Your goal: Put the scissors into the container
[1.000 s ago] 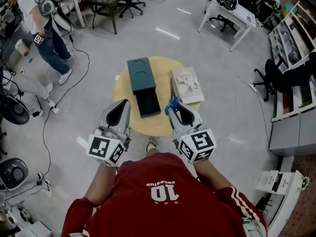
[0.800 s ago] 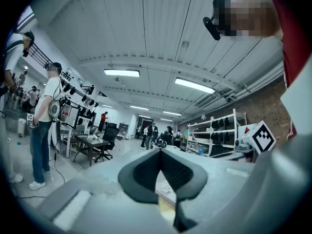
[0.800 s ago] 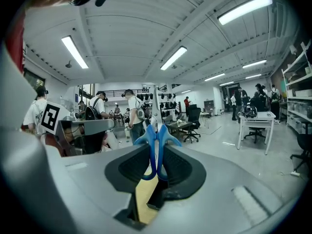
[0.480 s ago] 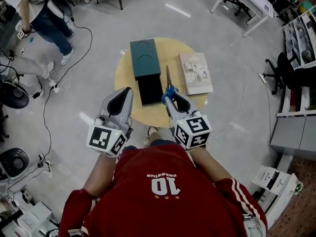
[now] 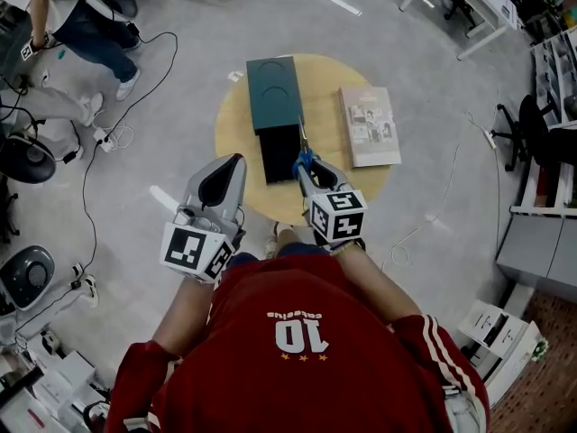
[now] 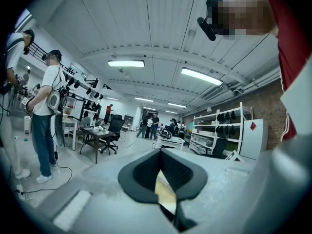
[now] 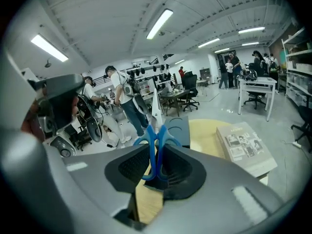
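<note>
Blue plastic handles mark the scissors point(image 5: 303, 158), and our right gripper point(image 5: 305, 173) has them clamped between its pads: the right gripper view shows both loops point(image 7: 155, 141) squeezed in the jaws, which stand only as far apart as the handles are thick. We hold them by the handles so that the closed blades run forward and slightly down, leading into the opening. The scissors are still off the round wooden table point(image 5: 329, 174), carried at the right edge of the dark green container point(image 5: 273, 96), whose pulled-out tray point(image 5: 279, 152) faces us with its mouth up, ready to take them lengthwise. A book point(image 5: 370, 126) lies to the right, well clear.

Our left gripper point(image 5: 225, 177) waits off the table's near-left rim. Its own view shows the pad tips point(image 6: 161, 156) meeting with nothing between them, only a sliver of tabletop seen through the slit behind.

Against the earlier head views, the right gripper has sunk toward the table and tipped downward. The blades, which pointed into the gap between tray and book, now lie along the tray's right wall. The left gripper has barely shifted.
</note>
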### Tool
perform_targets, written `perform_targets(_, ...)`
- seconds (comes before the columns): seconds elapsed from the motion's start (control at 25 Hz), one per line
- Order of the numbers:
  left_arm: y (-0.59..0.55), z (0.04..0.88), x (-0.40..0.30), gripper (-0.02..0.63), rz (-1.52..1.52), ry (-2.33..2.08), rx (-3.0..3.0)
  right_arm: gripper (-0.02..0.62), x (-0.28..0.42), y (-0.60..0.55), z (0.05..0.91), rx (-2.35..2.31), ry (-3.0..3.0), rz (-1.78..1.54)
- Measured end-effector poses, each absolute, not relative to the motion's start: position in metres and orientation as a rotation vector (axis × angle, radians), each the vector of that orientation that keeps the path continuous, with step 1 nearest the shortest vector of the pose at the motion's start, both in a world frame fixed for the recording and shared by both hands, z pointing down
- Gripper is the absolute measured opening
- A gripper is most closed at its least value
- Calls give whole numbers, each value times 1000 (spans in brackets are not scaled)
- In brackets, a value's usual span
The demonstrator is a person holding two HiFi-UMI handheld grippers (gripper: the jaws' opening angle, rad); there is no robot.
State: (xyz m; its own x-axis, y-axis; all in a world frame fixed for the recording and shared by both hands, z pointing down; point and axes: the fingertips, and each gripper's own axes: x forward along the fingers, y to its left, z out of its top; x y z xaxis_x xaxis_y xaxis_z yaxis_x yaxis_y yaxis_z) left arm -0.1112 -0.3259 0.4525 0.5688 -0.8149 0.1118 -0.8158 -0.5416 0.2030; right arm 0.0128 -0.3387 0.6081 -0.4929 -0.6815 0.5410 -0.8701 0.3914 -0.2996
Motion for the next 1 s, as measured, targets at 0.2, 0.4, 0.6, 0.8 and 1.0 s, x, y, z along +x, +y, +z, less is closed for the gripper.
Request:
perform_targets(0.2,-331,456,-118,2,27,-1360,2557,89,3,-347,656,1294,-2246,874)
perform_targets(0.4,-333,460,-123,2,57,-1367,2550,89,0,-353,696,1268,-2182,916)
perform_targets(0.6,-332,463,-133,2,73,-1387,2534,89,-6,-352,732,1237,-2126,954)
perform_targets(0.8,-332,468,-138,2,77,-1392,2526,89,-7,-351,756,1213,-2079,962)
perform_targets(1.0,-330,469,-138,2,73,-1388,2521,91,-7,-348,768,1189,-2049,960)
